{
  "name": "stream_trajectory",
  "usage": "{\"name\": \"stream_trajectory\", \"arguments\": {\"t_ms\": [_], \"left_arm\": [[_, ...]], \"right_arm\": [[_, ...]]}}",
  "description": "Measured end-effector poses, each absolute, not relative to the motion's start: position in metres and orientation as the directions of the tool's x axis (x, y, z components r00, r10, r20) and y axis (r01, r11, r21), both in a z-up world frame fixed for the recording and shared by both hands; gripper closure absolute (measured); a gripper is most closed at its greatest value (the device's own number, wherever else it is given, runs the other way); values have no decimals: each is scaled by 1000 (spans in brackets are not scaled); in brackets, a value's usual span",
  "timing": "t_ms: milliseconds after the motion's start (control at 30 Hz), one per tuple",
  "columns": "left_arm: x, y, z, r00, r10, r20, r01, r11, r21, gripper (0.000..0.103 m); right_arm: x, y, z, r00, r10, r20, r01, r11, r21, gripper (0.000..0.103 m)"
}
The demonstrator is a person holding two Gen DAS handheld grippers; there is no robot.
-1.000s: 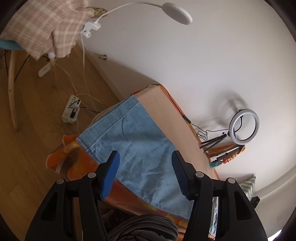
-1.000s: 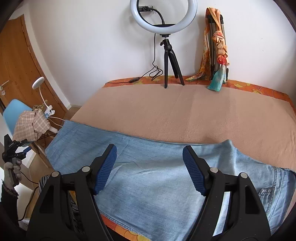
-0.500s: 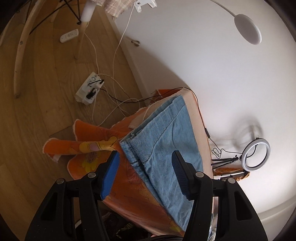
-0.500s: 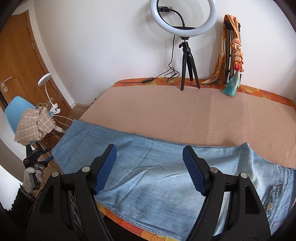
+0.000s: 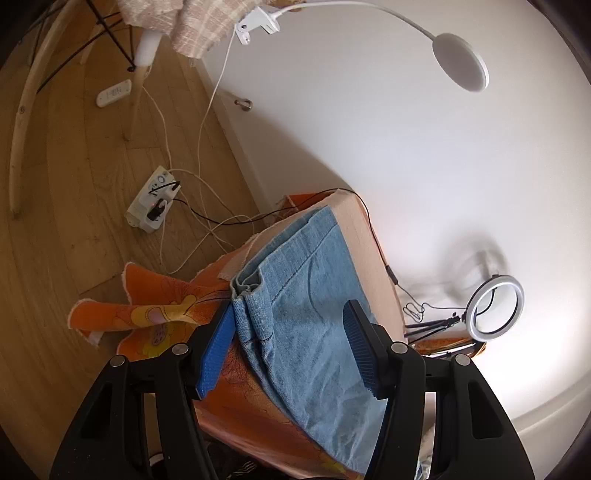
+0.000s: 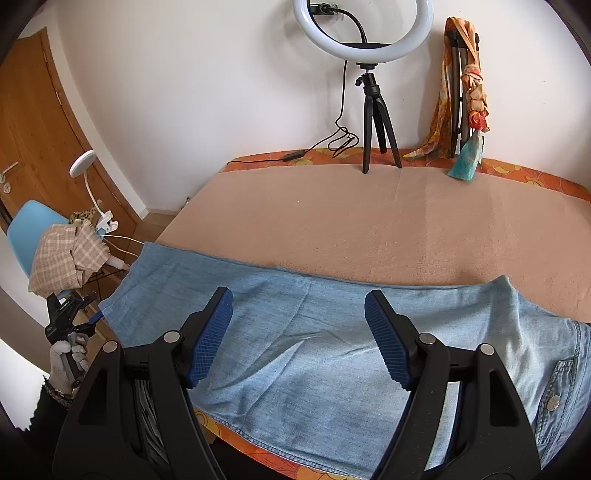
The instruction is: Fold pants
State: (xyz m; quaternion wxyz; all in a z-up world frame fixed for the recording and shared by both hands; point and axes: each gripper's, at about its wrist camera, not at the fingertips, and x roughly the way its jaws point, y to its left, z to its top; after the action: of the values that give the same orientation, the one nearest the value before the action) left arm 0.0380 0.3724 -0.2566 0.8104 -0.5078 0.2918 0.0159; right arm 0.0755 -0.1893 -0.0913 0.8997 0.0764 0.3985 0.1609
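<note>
Left wrist view first: the left gripper (image 5: 290, 350) has its blue-padded jaws spread wide, and the hem end of the pants (image 5: 306, 321) lies in the gap between them. The near corner of the hem (image 5: 247, 291) is bunched just ahead of the left-hand pad; whether pad and denim touch I cannot tell. Beyond the jaws the light blue leg runs along the peach blanket (image 5: 360, 236), which covers the table over an orange flowered cloth (image 5: 159, 314) that hangs down to the left of the jaws. Farther left on the wooden floor lies a white power strip (image 5: 153, 203) with cables. Far ahead and to the right a ring light (image 5: 495, 308) stands by the wall, and a white clip lamp (image 5: 460, 61) arches overhead.

Right wrist view: the right gripper (image 6: 299, 336) also has its jaws spread, holding nothing, poised over the middle of the pants (image 6: 306, 332). The denim lies flat across the near edge of the blanket (image 6: 388, 229), its leg end off to the left of the jaws and the button (image 6: 553, 402) of its waist end to the right. Well to the left the other gripper (image 6: 68, 314) shows in a gloved hand (image 6: 68, 360) by the hem. Beyond it a blue chair (image 6: 31, 221) carries a checked cloth (image 6: 66, 262). Straight ahead at the far edge stands the ring light (image 6: 364, 31) on its tripod, with a scarf-draped folded stand (image 6: 461, 85) to its right
</note>
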Motion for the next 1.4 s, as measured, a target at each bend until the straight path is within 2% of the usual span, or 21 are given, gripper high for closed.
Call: {"name": "stream_trajectory", "arguments": {"t_ms": [200, 233, 267, 333, 467, 667, 867, 1000, 1200, 1400], "left_arm": [[66, 365, -253, 747, -238, -621, -360, 641, -678, 45], [72, 361, -250, 730, -232, -643, -349, 682, -642, 51], [76, 358, -248, 715, -220, -664, -343, 717, -607, 69], [81, 356, -246, 694, -192, -694, -347, 755, -557, 88], [76, 360, -241, 716, -220, -663, -313, 747, -586, 90], [68, 340, -221, 751, -172, -637, -283, 789, -546, 91], [72, 299, -194, 789, -188, -585, -176, 843, -508, 91], [77, 272, -182, 797, -220, -562, -101, 869, -485, 92], [87, 236, -181, 776, -265, -573, -12, 901, -433, 92], [90, 205, -182, 760, -273, -590, 51, 930, -365, 92]], "right_arm": [[77, -175, -98, 609, 387, -692, -252, 922, 295, 26], [77, -171, -99, 606, 391, -693, -256, 921, 295, 26], [78, -168, -99, 603, 394, -693, -261, 919, 295, 26], [81, -162, -100, 598, 403, -693, -270, 915, 299, 26], [86, -150, -104, 577, 439, -689, -281, 898, 338, 26], [94, -125, -114, 531, 474, -702, -310, 880, 360, 26], [124, -84, -127, 403, 580, -708, -357, 812, 462, 26], [155, -39, -137, 318, 611, -725, -428, 775, 465, 26], [204, 49, -158, 114, 701, -704, -451, 668, 592, 25], [234, 148, -177, -28, 673, -739, -484, 638, 599, 25]]}}
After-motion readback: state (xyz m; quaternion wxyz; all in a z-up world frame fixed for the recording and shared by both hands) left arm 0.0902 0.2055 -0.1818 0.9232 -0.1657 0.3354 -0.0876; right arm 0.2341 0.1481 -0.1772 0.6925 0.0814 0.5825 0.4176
